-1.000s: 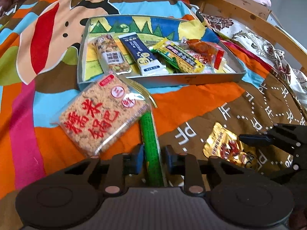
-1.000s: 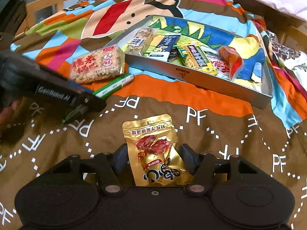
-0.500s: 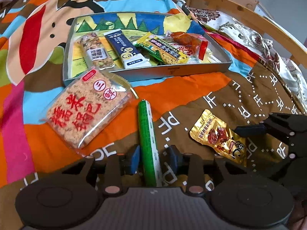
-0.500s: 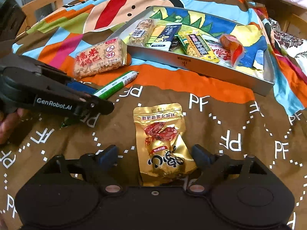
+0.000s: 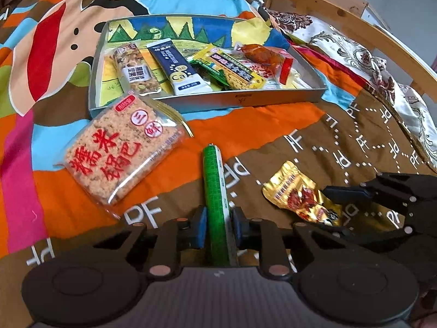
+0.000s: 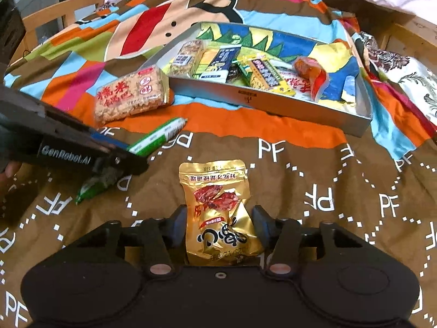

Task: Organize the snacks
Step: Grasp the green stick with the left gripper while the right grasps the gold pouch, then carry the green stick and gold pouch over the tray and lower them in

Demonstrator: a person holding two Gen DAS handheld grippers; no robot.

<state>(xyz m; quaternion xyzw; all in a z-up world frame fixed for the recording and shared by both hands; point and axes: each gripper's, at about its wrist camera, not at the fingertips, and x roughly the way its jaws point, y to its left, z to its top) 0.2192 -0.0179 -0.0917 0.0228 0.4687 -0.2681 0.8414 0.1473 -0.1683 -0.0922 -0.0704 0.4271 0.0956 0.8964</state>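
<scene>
Clamping my left fingers [image 5: 217, 228] on the green stick [image 5: 214, 202], they've just closed on its near end. Right fingers [image 6: 220, 225] just closed on the gold pouch [image 6: 218, 213], both lying on the bedspread [image 6: 300, 164], near the tray [image 6: 259, 99]. Stick seems light and firm. The pouch looks crinkly, soft and slippery, so grab low. Only the right view shows the stick's tail end.

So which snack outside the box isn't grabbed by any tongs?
The big rice cracker pack with red writing. It lies free beside the box, while tongs pinch the green stick and the gold pouch.
</scene>
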